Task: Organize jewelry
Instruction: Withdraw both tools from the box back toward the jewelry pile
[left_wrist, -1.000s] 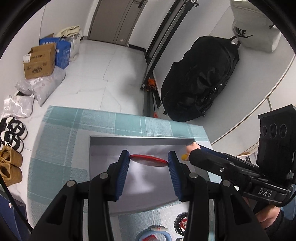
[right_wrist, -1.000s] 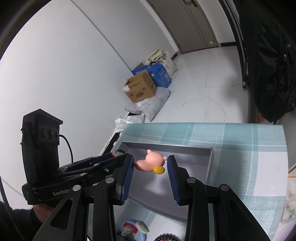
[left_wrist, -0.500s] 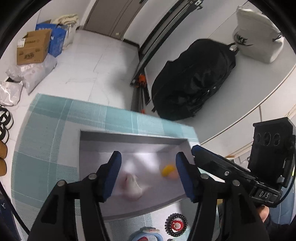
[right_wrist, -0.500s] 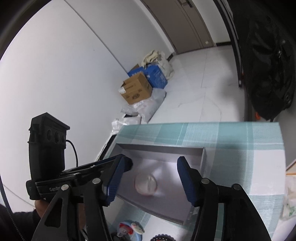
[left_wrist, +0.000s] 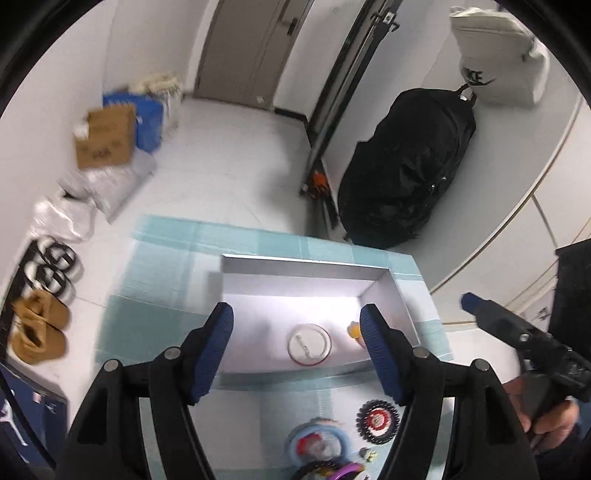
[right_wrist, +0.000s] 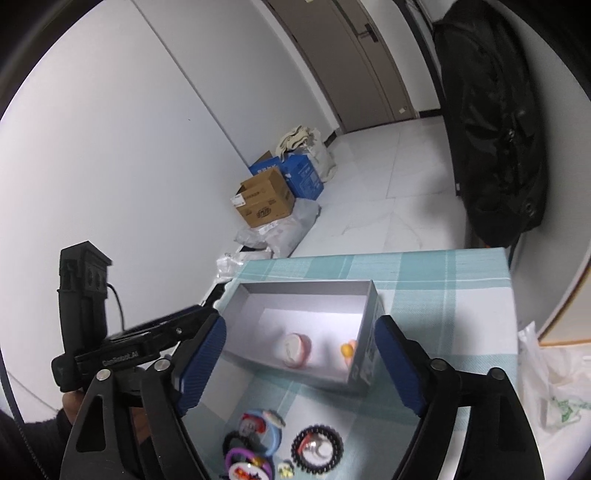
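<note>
Jewelry pieces lay partly inside a shallow grey box (left_wrist: 306, 271) on the teal checked worktop (left_wrist: 159, 295), partly outside it. From the left wrist, a round badge (left_wrist: 309, 344) with a red rim and pale face lay flat on the box floor near the near wall, with a small orange and pink charm (left_wrist: 354, 329) just beside it toward the right wall. The left tool (left_wrist: 297, 350) hung above the box's near wall, its blue pads wide apart after just opening, nothing between them. Nearer than the box sat a black toothed ring with a red and white centre (left_wrist: 377, 421) and a light blue bangle (left_wrist: 317, 441). The right tool showed to the right of the box.

From the right wrist, the badge (right_wrist: 295, 349) looked pinkish and blurred, the charm (right_wrist: 347, 349) against the box's (right_wrist: 306, 286) right wall. The right tool (right_wrist: 301, 363) was spread wide and empty, its jaws having just opened, over the box's near corner. In front of the box lay the toothed ring (right_wrist: 317, 448), the blue bangle (right_wrist: 258, 430) and a purple bangle (right_wrist: 245, 463), touching. The left tool (right_wrist: 177, 321) reached to the box's left end.
</note>
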